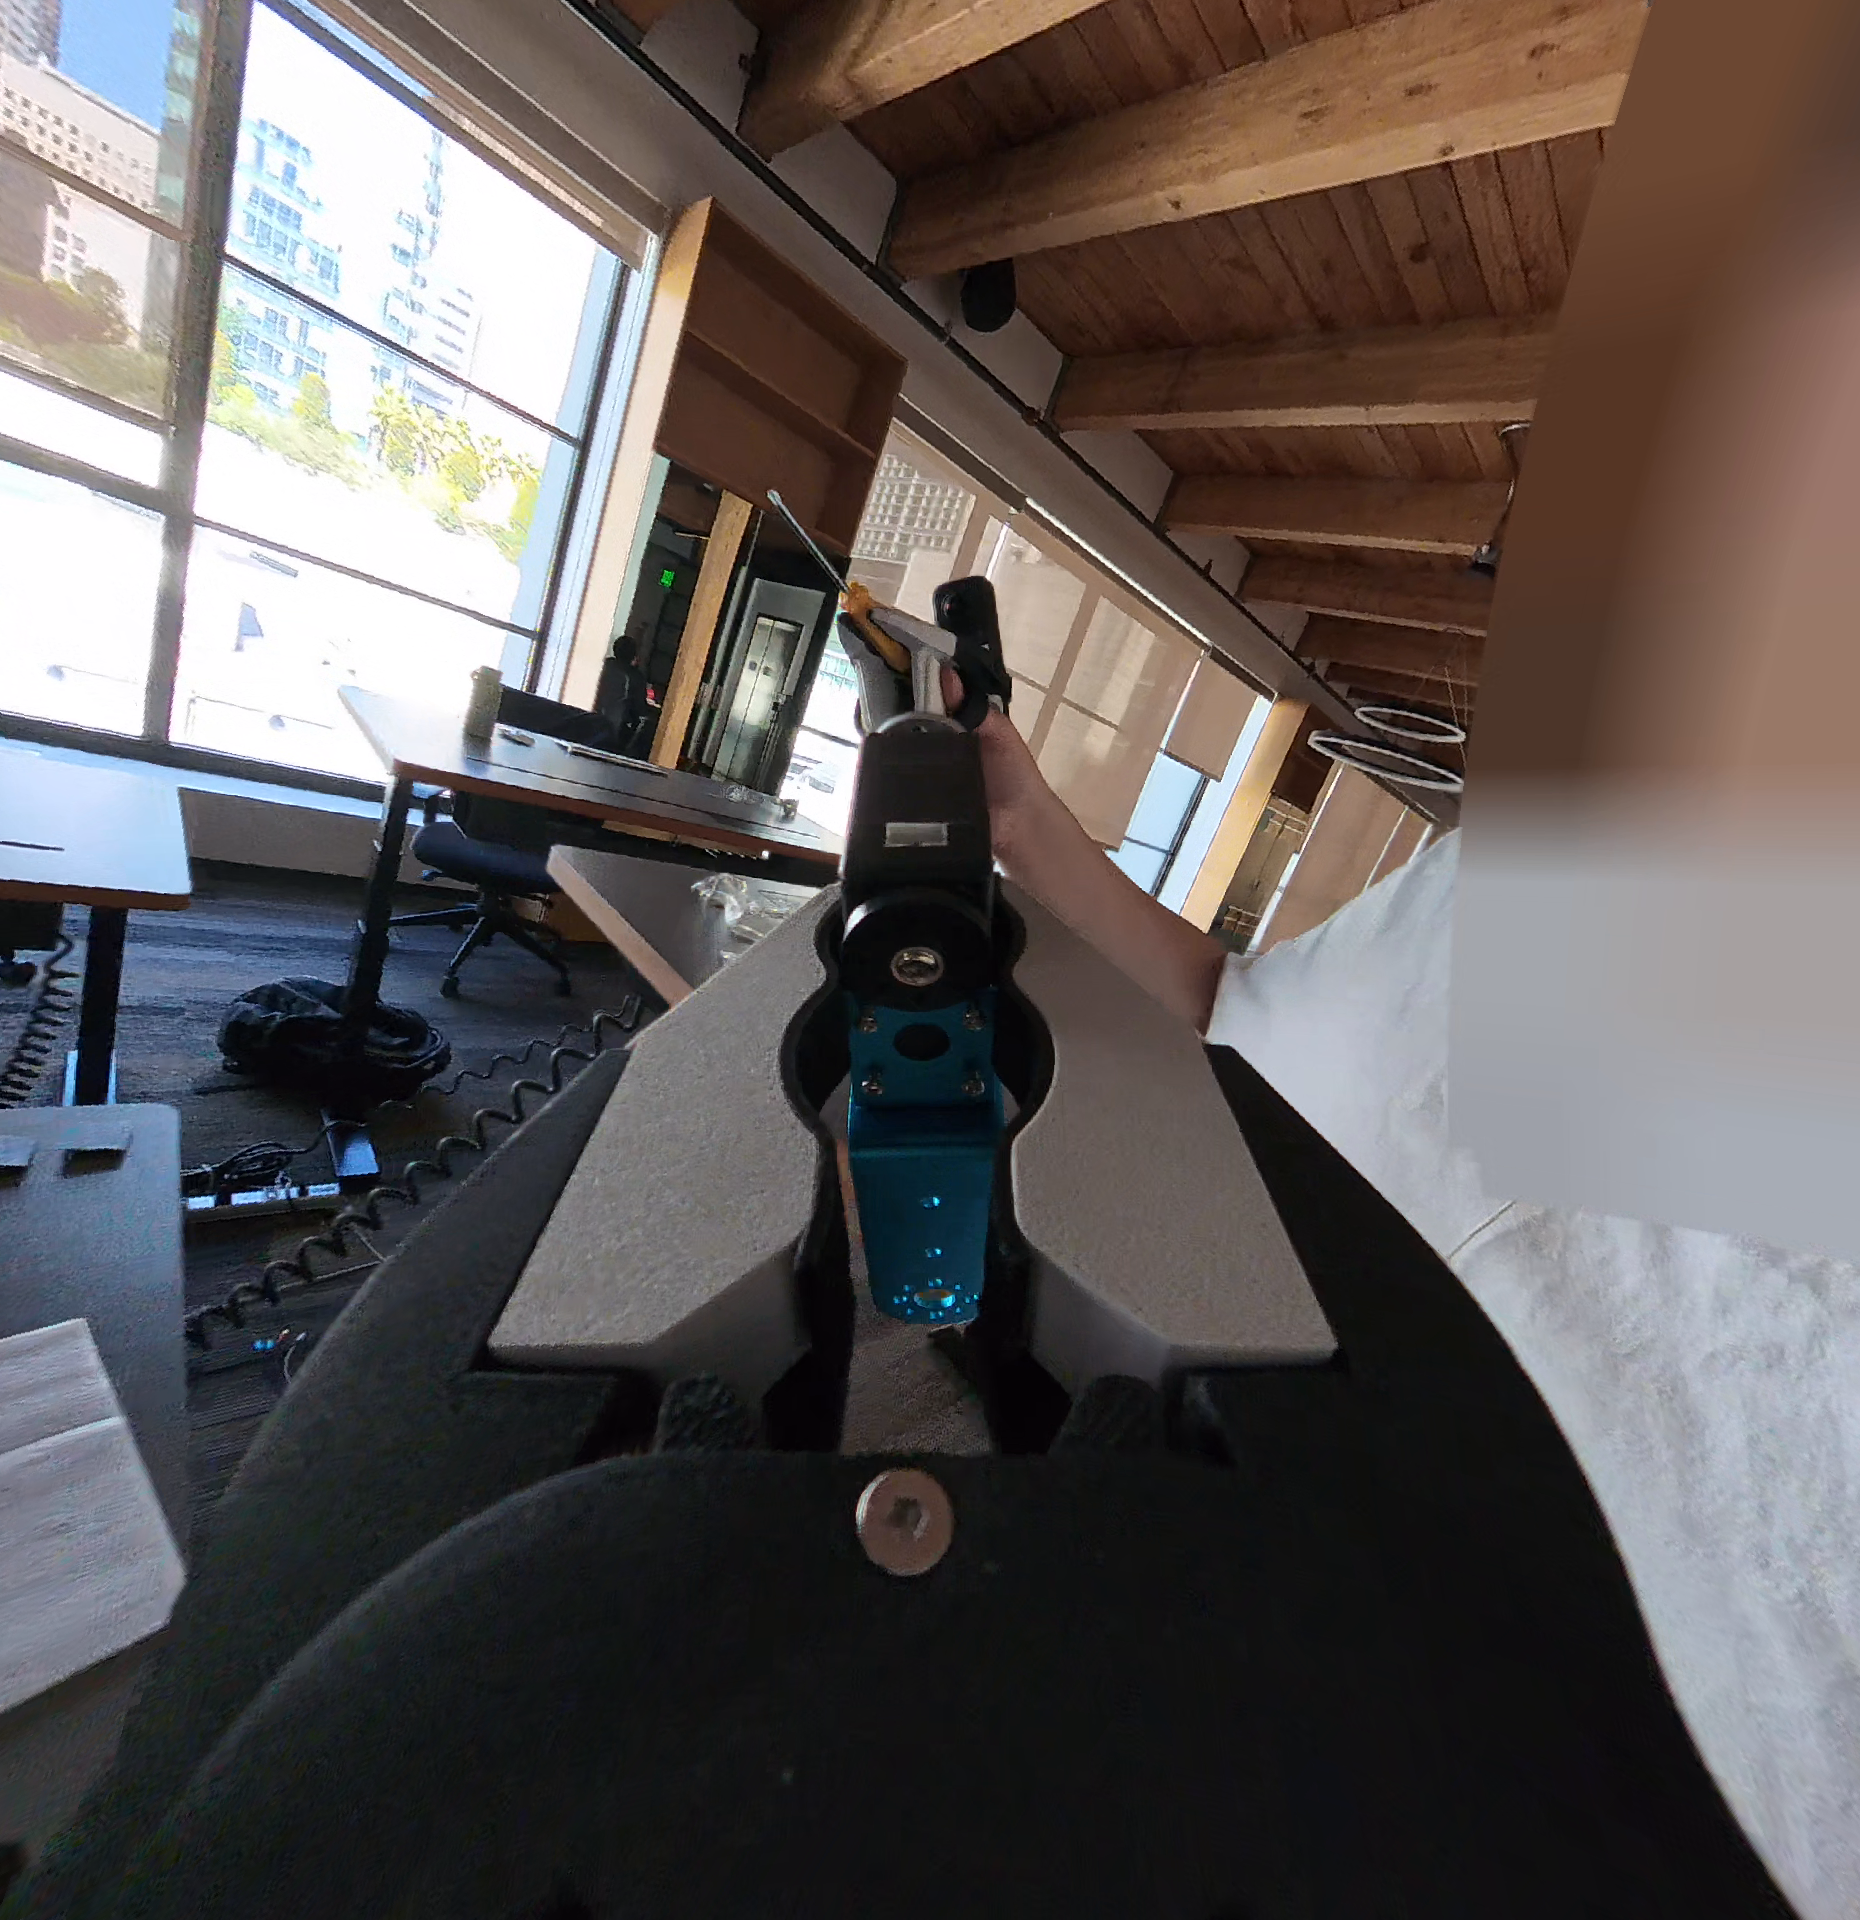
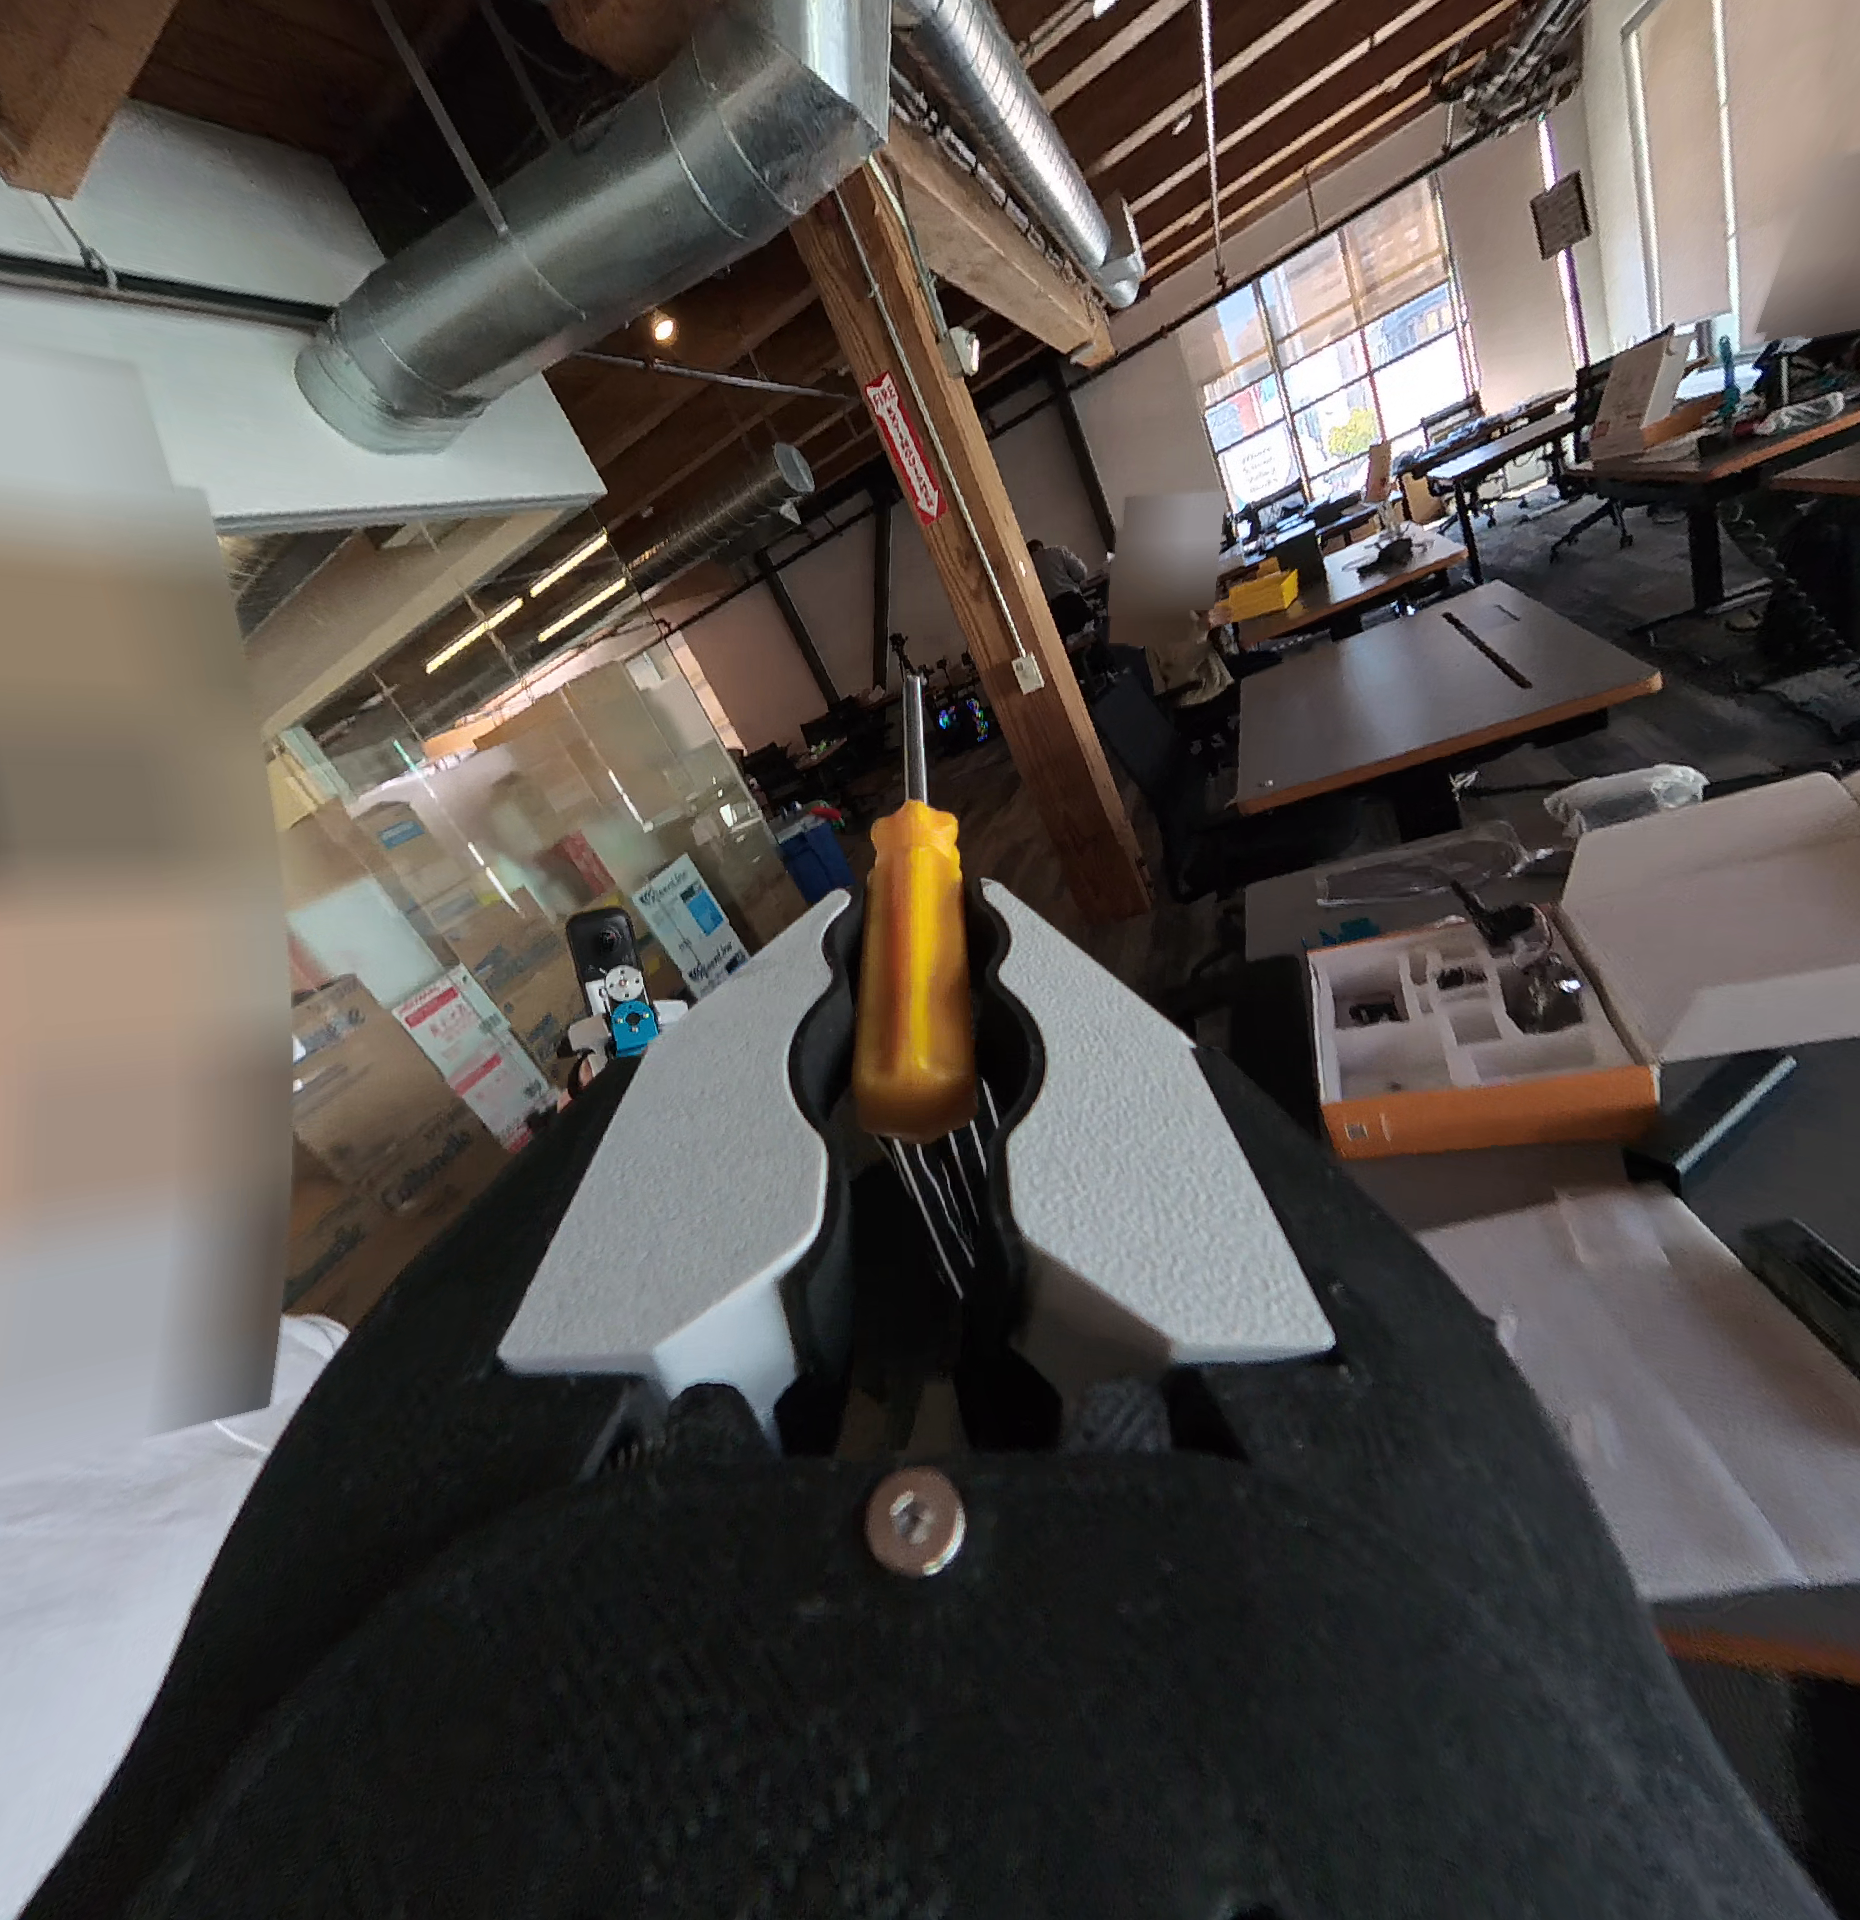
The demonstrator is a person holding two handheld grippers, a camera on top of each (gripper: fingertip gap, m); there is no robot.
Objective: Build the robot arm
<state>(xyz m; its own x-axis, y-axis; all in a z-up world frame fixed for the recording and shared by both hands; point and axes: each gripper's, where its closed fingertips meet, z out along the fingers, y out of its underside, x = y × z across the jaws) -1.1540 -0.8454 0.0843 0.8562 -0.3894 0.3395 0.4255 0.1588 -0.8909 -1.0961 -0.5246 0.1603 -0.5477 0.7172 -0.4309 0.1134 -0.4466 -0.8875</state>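
My left gripper (image 1: 921, 977) is clamped on a black-and-blue servo assembly (image 1: 921, 1091): the blue bracket sits between the two grey fingers (image 1: 697, 1143), and the black motor body sticks out past the fingertips, pointing up and away from me.

My right gripper (image 2: 915, 997) is closed on a yellow-handled screwdriver (image 2: 913, 966). The handle sits upright in the notch between the jaws, with the thin metal shaft rising straight beyond them.

From the left wrist view I see the right gripper (image 1: 884, 665) just beyond the servo's far end, held by a bare hand (image 1: 993, 748), its screwdriver (image 1: 832, 582) angled up and to the left.

Right of the right jaws, an open orange-edged box (image 2: 1477, 1101) with white compartments lies on a table (image 2: 1632, 1403). Left of the left jaws, coiled cables (image 1: 406, 1174) lie on the dark floor.
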